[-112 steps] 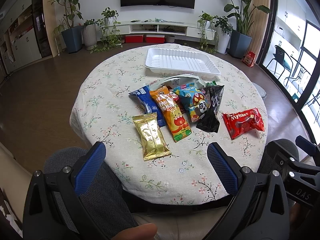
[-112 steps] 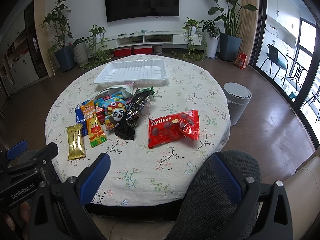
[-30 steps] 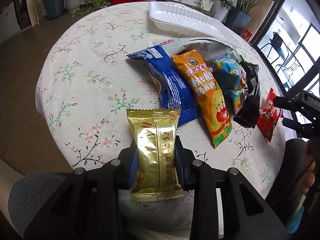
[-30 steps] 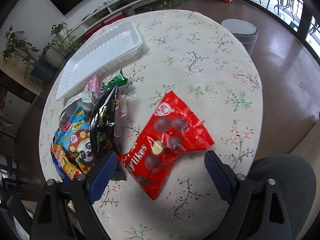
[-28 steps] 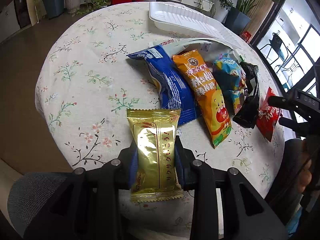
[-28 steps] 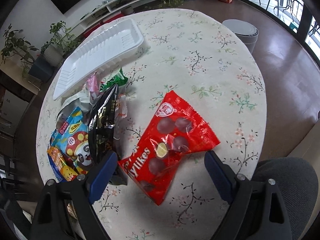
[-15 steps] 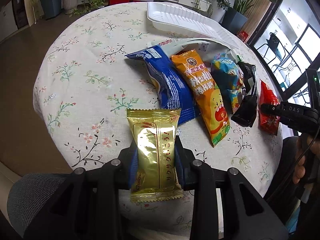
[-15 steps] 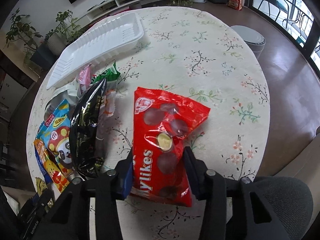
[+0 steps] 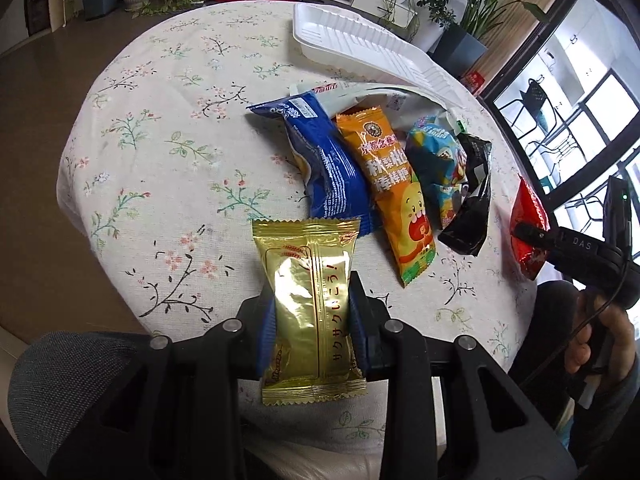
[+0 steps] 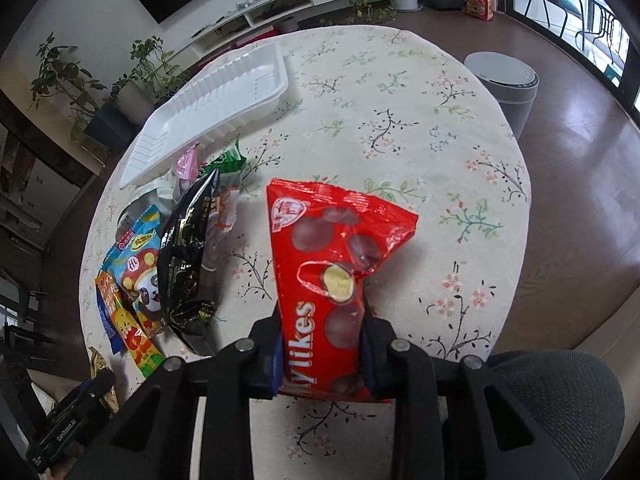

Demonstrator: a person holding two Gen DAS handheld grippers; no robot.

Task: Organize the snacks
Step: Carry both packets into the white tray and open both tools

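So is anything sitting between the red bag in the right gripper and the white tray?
Nothing large: from the red bag, bare tablecloth leads to the tray; only the green packet lies near its front edge.

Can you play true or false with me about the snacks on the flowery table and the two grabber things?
1. The left tool is holding a gold snack packet. True.
2. The white tray is full of snacks. False: nothing lies in it yet.
3. The right tool is closing on a red bag of chocolate balls. True: its pads are pressing both sides of the bag.
4. The blue packet lies inside the tray. False: it lies on the tablecloth beside the orange packet.
5. The black packet is in the right tool. False: it lies on the table beside the red bag.
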